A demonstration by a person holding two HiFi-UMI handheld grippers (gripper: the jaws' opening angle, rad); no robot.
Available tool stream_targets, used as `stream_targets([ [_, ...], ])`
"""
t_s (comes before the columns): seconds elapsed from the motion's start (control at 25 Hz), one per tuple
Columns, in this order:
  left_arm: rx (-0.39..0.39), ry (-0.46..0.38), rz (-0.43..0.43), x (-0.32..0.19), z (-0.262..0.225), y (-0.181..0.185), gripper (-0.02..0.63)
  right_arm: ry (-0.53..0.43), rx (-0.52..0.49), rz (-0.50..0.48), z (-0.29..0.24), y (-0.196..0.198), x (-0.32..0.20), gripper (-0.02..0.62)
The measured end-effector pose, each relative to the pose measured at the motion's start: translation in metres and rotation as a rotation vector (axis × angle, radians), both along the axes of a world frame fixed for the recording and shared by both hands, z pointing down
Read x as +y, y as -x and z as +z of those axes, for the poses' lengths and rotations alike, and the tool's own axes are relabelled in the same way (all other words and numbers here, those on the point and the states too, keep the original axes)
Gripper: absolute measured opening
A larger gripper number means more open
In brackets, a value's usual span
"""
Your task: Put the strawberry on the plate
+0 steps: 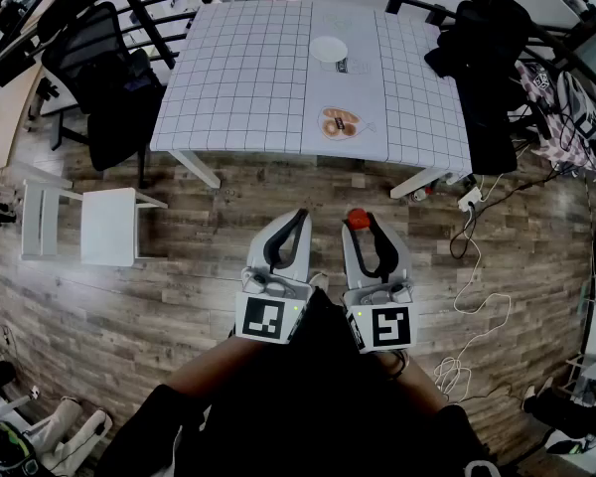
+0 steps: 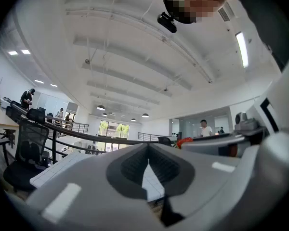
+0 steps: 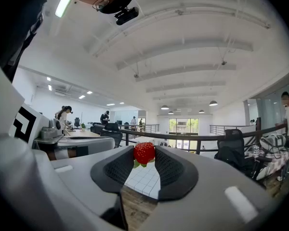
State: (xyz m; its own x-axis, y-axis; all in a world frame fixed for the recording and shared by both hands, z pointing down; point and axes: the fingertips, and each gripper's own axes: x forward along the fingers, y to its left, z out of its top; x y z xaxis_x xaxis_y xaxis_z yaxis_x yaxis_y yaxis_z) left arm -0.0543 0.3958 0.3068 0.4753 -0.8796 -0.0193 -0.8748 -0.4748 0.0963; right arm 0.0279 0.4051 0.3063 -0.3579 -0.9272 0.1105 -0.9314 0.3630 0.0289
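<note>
A red strawberry (image 3: 144, 153) with green leaves sits pinched between the tips of my right gripper (image 3: 144, 154); in the head view the strawberry (image 1: 357, 219) shows as a red spot at the tip of the right gripper (image 1: 359, 221), over the wooden floor short of the table. My left gripper (image 1: 300, 217) is beside it, shut, with nothing in it; its jaw tips (image 2: 148, 150) meet. A small white plate (image 1: 329, 49) lies far off on the gridded table (image 1: 248, 87). Both grippers are held close to the person's body.
A flat card with an orange picture (image 1: 339, 122) lies near the table's front edge. Black office chairs (image 1: 104, 68) stand left of the table and a dark one (image 1: 482, 58) right. A white stool (image 1: 107, 227) is on the floor at left; cables (image 1: 472, 296) trail at right.
</note>
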Motion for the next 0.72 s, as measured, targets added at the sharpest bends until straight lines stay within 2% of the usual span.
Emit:
stream_targets([
  [0.24,-0.01,0.015,-0.015,-0.007,0.005,-0.015,0.009,-0.004,-0.005,-0.007,0.001,-0.022,-0.007,0.135],
  [0.48,-0.058,-0.019,-0.078,-0.01,0.01,-0.025,0.009,-0.001,-0.047,-0.019,0.008,-0.061,-0.001,0.137],
  [0.72,-0.075,-0.005,-0.132,-0.013,0.001,-0.024,0.009,0.032,-0.074,-0.033,0.009,-0.076,-0.005,0.137],
])
